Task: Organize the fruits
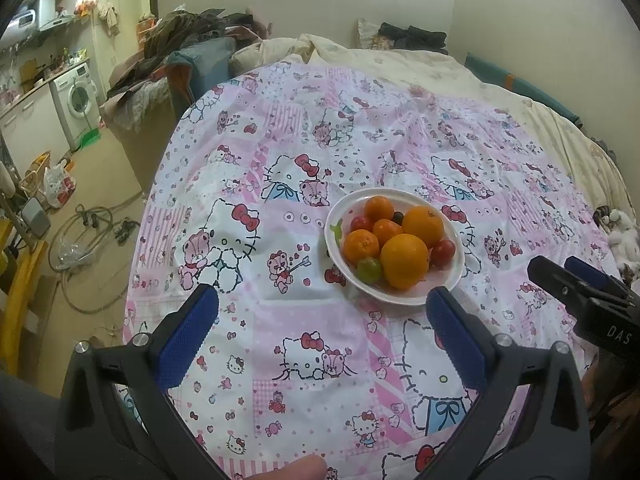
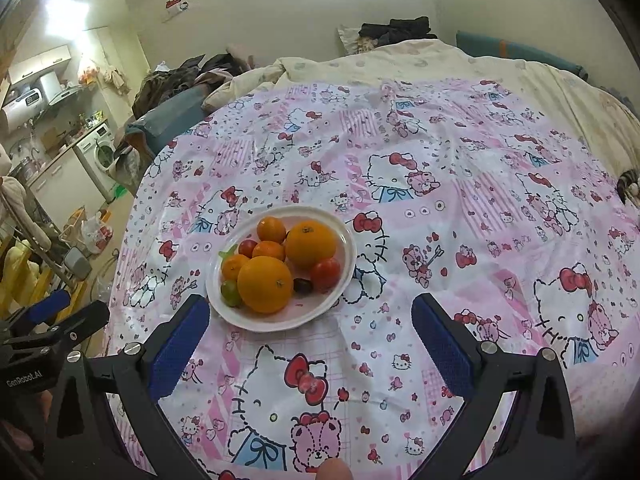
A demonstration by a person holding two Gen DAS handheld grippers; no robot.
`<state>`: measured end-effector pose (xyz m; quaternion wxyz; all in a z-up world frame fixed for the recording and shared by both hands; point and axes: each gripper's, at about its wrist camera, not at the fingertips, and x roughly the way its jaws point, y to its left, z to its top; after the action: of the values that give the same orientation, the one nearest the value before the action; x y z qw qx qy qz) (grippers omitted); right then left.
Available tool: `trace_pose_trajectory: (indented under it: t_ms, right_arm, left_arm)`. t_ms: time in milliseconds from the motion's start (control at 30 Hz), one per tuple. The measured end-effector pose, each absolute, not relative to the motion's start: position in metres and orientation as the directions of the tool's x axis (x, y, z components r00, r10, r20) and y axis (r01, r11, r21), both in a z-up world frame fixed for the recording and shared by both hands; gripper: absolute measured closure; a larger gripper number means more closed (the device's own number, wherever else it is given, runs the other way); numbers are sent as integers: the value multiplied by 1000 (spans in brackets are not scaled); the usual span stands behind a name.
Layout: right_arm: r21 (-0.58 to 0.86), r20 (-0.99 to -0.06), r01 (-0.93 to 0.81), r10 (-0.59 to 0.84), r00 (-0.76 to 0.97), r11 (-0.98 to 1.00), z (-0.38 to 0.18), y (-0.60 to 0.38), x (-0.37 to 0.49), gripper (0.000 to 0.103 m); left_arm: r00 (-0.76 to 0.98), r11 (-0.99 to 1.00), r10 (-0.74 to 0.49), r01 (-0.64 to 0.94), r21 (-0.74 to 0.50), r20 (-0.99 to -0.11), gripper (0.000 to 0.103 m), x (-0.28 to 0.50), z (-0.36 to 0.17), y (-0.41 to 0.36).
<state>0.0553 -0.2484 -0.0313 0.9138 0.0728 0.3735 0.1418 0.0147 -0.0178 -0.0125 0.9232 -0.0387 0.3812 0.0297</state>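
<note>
A white oval plate (image 1: 334,236) (image 2: 348,256) rests on a pink cartoon-print cloth (image 1: 280,340) (image 2: 460,200). It holds two big oranges (image 1: 404,261) (image 2: 265,284), three small mandarins (image 1: 361,245) (image 2: 271,229), red tomatoes (image 1: 443,252) (image 2: 325,274), a green tomato (image 1: 369,270) (image 2: 231,293) and a dark grape (image 1: 397,217) (image 2: 303,285). My left gripper (image 1: 322,306) is open, empty, hovering just short of the plate. My right gripper (image 2: 310,314) is open and empty, the plate just beyond its left finger. Each gripper shows at the edge of the other's view.
The cloth covers a bed with a cream duvet (image 1: 400,64) (image 2: 400,64) behind. A cat (image 1: 618,236) (image 2: 630,190) lies at the right edge. Left of the bed are floor cables (image 1: 86,240), bags (image 1: 60,184), a washing machine (image 1: 78,100) (image 2: 102,152) and piled clothes (image 1: 192,32).
</note>
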Motion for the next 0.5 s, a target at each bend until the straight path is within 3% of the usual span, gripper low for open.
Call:
trace_pose_trajectory:
  t_ms: [500]
  right_arm:
    - [236,-663,-207,313,681,950,-31,-248,55,0]
  left_arm:
    - [705,995,22,-88,-56,-709,0,14,-13,-17]
